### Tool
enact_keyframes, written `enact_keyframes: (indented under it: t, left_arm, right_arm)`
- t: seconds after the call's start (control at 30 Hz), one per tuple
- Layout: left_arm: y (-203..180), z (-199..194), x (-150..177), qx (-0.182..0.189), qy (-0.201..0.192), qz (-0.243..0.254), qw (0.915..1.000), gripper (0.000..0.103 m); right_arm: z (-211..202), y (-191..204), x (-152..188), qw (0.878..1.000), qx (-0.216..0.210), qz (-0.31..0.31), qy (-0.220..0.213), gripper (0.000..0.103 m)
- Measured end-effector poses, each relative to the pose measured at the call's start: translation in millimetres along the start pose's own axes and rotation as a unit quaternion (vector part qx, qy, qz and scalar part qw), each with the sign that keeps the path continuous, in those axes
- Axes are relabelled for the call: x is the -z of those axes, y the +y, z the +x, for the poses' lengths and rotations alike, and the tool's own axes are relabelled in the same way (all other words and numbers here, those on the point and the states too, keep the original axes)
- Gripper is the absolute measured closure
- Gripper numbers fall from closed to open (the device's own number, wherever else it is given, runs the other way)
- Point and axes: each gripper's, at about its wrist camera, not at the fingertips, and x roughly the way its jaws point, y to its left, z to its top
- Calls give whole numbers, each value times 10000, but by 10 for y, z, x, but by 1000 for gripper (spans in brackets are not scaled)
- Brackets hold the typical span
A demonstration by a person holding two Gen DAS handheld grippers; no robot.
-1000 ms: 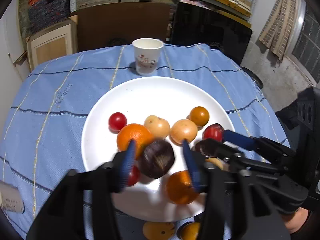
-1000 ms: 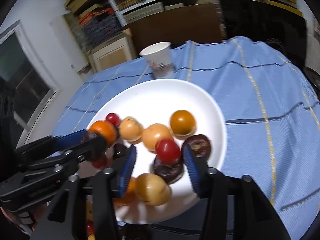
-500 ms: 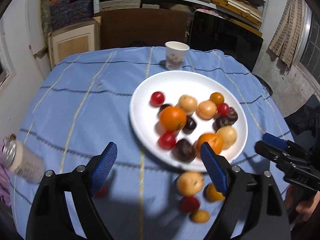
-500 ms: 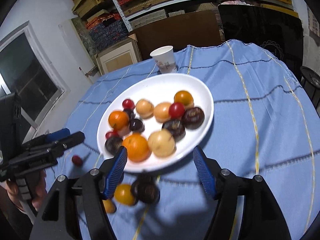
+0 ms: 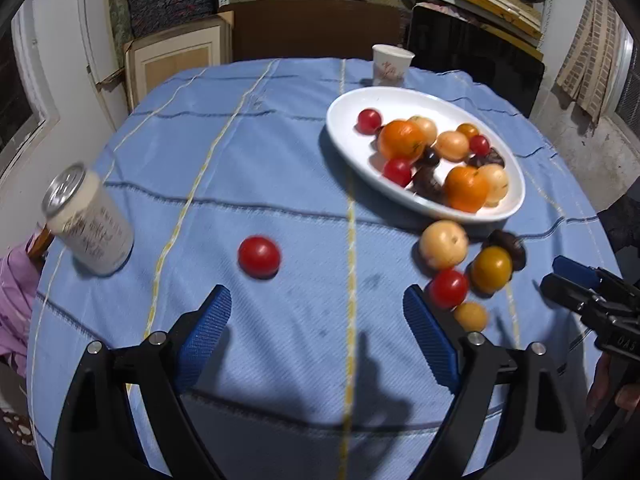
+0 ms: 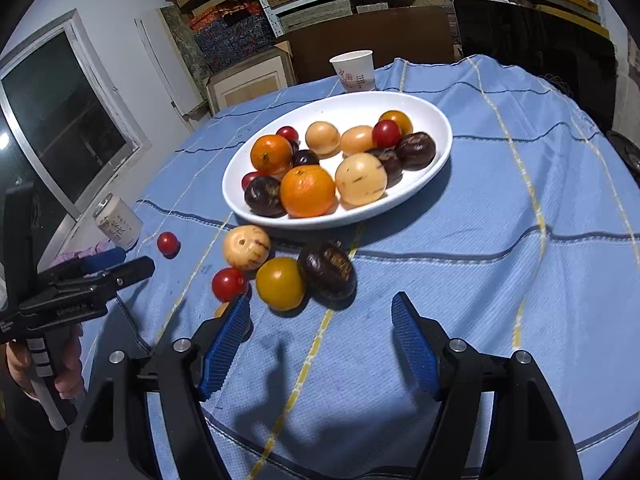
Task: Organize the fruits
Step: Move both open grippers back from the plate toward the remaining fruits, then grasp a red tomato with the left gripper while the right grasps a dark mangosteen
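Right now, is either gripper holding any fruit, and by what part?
Nothing is held. The left gripper and right gripper have just been opening, with only tablecloth between them.

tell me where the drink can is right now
The drink can stands at the far left edge of the blue tablecloth in the left wrist view, with a lone red tomato as its nearest fruit.

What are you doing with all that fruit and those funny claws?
A person is sorting fruit with a claw in each hand. Most of it is piled on the white plate. Both the left claw and the right claw are empty, and their jaws have just been opening. Some fruit lies loose on the blue tablecloth: a cluster near the plate, including a yellow tomato and a dark fruit, plus one red tomato alone, nearer the can.
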Motion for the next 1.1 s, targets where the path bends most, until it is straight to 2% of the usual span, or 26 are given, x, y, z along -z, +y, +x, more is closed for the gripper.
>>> enact_keyframes:
  t: [0.2,0.43,0.7,0.8,0.87,1.0,1.03,1.07,1.1]
  left_arm:
    - [177,36,103,-123,43,-72,9999,17]
    - [321,281,8,-363,161,-226,9990,17]
    - [364,475,-70,-389,270,-293,9984,19]
    - [377,541,-111,-317,328,-315,9985,30]
    - [384,600,-137,-254,406,-318,9983,43]
    - [395,646,-211,-272,386,-335,9983,49]
    - [396,654,-225,-267,392,-345,9983,55]
    - [385,659,-238,-271,389,-316,9984,70]
    - [372,660,-245,-278,381,-264,9985,72]
  right_arm:
    - [54,-84,70,9995,-176,257,-39,29]
    - [69,-95,96,9996,-169,217,-53,28]
    - [89,-80,105,9996,-205,164,-35,28]
    - [115,-82,111,9996,-203,170,5,28]
    - [126,-84,113,9997,-187,172,23,28]
    - [121,-73,109,9998,-156,137,8,28]
    - [122,-55,109,9998,-148,99,10,28]
    - [122,-45,109,9999,-152,79,17,28]
    - [124,-34,111,9999,-151,54,29,28]
